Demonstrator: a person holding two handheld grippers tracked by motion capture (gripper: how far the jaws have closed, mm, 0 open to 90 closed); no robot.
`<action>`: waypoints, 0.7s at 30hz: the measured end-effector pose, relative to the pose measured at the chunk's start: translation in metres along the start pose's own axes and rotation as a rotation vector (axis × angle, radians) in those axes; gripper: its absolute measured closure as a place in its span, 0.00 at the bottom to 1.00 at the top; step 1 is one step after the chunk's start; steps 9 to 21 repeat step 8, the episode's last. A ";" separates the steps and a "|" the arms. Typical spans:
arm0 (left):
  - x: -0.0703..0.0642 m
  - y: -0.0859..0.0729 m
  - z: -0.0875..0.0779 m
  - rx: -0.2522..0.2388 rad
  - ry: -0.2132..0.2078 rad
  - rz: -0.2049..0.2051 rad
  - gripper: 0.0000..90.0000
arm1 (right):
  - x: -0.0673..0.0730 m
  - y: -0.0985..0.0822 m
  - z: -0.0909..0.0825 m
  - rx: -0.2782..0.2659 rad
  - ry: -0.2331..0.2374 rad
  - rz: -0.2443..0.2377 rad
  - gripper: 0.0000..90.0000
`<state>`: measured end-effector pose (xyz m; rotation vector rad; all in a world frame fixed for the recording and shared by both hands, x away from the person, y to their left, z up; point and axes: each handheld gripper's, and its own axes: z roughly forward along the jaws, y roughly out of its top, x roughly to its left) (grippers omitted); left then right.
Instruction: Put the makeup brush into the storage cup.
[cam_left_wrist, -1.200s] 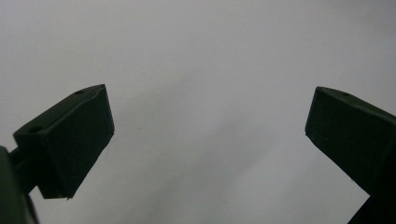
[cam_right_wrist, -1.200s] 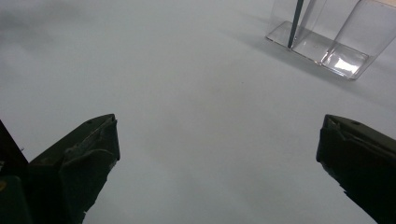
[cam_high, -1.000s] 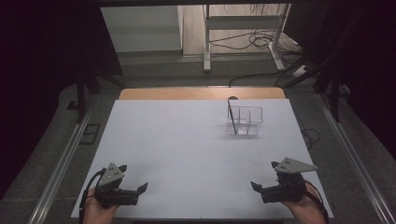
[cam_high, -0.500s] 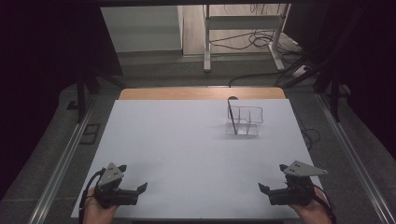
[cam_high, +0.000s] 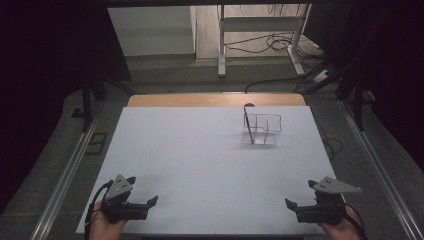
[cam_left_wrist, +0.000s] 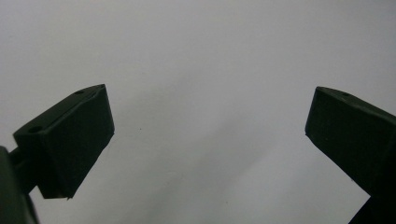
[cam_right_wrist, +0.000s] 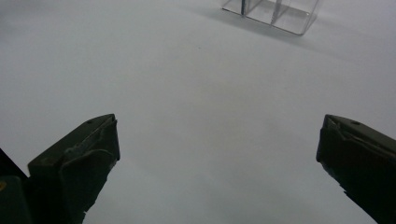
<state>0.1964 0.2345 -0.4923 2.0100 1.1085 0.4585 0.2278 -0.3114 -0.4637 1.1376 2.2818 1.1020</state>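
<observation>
A clear plastic organiser (cam_high: 262, 129) with compartments stands on the white table (cam_high: 200, 160) toward the back right; a dark pen (cam_high: 248, 125) leans upright in its left compartment. Its lower edge shows at the top of the right gripper view (cam_right_wrist: 273, 11). My left gripper (cam_high: 150, 202) rests at the front left corner of the table, held by a hand, its jaws wide apart with nothing between them (cam_left_wrist: 208, 140). My right gripper (cam_high: 291, 205) sits at the front right corner, also open and empty (cam_right_wrist: 217, 154).
A wooden strip (cam_high: 215, 100) runs along the table's far edge. Beyond it stand a metal frame (cam_high: 260, 30) and cables (cam_high: 280, 45) on the floor. Metal rails (cam_high: 65, 175) flank the table on both sides.
My right gripper has moved back toward the table's front right corner and a little lower. The left gripper has stayed put.
</observation>
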 end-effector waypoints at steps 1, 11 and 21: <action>0.000 0.000 0.000 0.001 0.000 0.000 0.02 | -0.001 -0.001 0.000 -0.001 -0.002 0.000 0.00; 0.000 0.001 0.001 0.001 -0.002 0.002 0.02 | -0.006 -0.007 0.001 0.020 -0.017 0.010 0.00; 0.000 0.001 0.001 0.001 -0.002 0.002 0.02 | -0.006 -0.007 0.001 0.020 -0.017 0.010 0.00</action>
